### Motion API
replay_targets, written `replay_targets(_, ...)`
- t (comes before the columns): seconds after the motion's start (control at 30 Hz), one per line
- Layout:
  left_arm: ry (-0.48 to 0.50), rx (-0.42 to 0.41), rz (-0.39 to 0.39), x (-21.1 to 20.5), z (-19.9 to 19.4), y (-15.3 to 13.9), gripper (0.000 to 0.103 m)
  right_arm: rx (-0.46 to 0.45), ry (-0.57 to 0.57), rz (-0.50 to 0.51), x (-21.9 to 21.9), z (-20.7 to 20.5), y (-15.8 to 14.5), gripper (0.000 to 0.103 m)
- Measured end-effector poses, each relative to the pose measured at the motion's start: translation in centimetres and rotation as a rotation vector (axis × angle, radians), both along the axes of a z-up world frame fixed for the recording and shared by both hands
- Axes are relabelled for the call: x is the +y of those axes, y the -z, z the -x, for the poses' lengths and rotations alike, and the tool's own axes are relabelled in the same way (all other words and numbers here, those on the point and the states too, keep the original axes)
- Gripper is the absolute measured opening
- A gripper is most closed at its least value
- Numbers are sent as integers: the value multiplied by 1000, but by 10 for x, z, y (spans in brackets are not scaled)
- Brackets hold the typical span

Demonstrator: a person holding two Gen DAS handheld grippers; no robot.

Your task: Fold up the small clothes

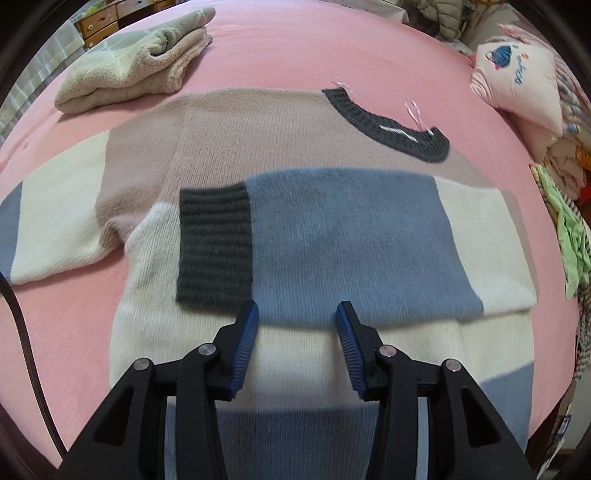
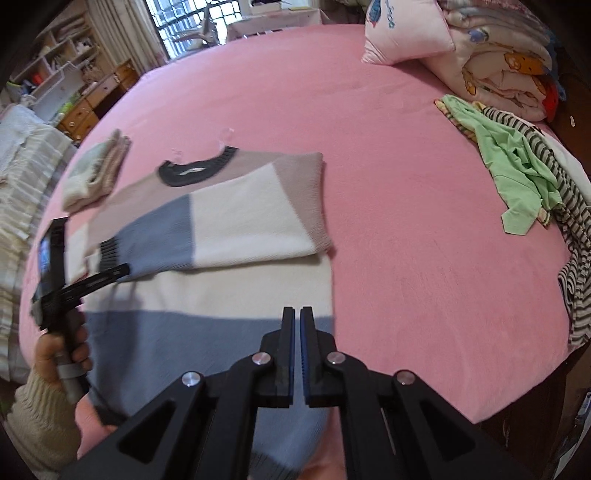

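Note:
A small colour-block knit sweater (image 1: 295,140) (image 2: 229,288) in beige, cream and blue lies flat on the pink bed, its dark grey collar (image 1: 388,125) (image 2: 195,170) at the far end. One sleeve (image 1: 332,243) (image 2: 229,221) is folded across the chest, its dark cuff (image 1: 216,251) lying on the cream band. My left gripper (image 1: 297,314) hovers open above the sleeve's lower edge, nothing between its blue pads. My right gripper (image 2: 297,317) is shut and empty, raised above the sweater's right side near the hem. The other sleeve (image 1: 55,221) lies spread out to the left.
A folded cream and green garment (image 1: 136,62) (image 2: 96,173) lies beyond the sweater. A green shirt (image 2: 517,177) and striped clothes (image 2: 576,236) are piled at the right edge of the bed (image 2: 406,147), near a pink pillow (image 2: 402,33) and bedding. A person's hand (image 2: 59,354) holds the left tool.

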State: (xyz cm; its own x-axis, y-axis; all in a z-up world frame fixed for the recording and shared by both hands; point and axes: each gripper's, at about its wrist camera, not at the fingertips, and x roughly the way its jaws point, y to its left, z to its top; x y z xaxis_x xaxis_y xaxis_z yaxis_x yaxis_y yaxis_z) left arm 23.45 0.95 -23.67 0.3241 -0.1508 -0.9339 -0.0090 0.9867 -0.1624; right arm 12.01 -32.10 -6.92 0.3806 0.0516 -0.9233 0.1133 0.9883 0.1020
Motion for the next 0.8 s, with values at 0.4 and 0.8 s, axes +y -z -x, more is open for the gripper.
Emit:
replay_targets(0.4,106,58,-62,29,98,3,47,-12,-112,-115,87,-27,62,2)
replay_targets(0.8,150,75,-192,69,131,15,49,104,-44,-21,79,-21,149,0)
